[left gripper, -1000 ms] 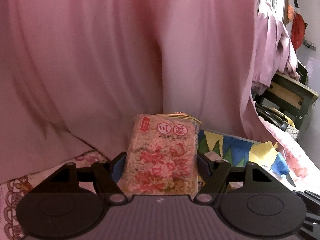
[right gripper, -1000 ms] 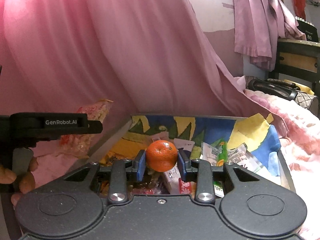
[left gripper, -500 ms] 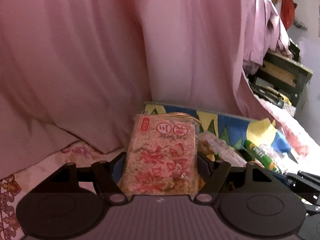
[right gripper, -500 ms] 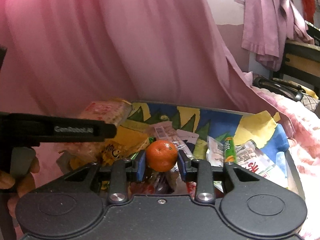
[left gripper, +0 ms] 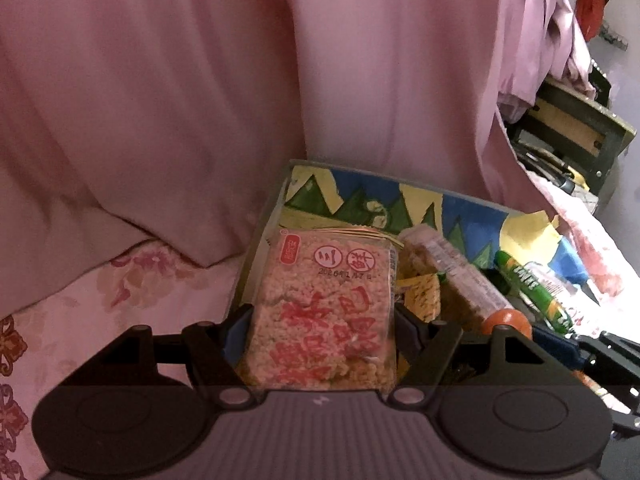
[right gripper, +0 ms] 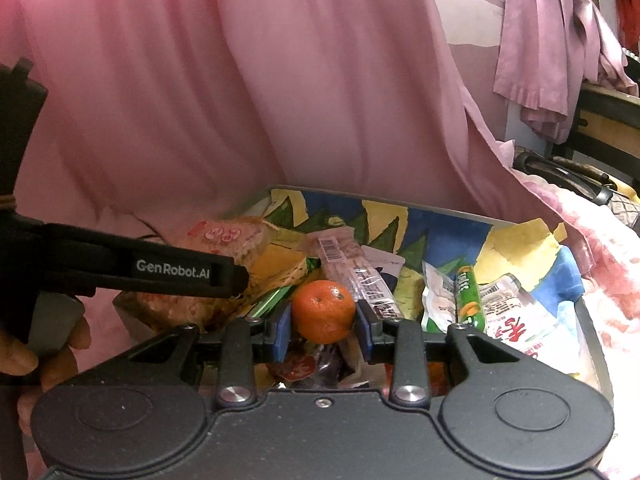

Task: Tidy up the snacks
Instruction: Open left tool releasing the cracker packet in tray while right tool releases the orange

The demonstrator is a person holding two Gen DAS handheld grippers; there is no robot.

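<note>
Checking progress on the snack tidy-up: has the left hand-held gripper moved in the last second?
Yes. The left hand-held gripper, shut on the rice cracker pack, has advanced toward the patterned box, now right behind the pack.

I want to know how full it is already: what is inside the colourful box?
The box holds a pile of wrapped snacks: a green tube, a long clear pack with a barcode and white pouches. The floor and lower layers are covered by the packets and both grippers.
</note>
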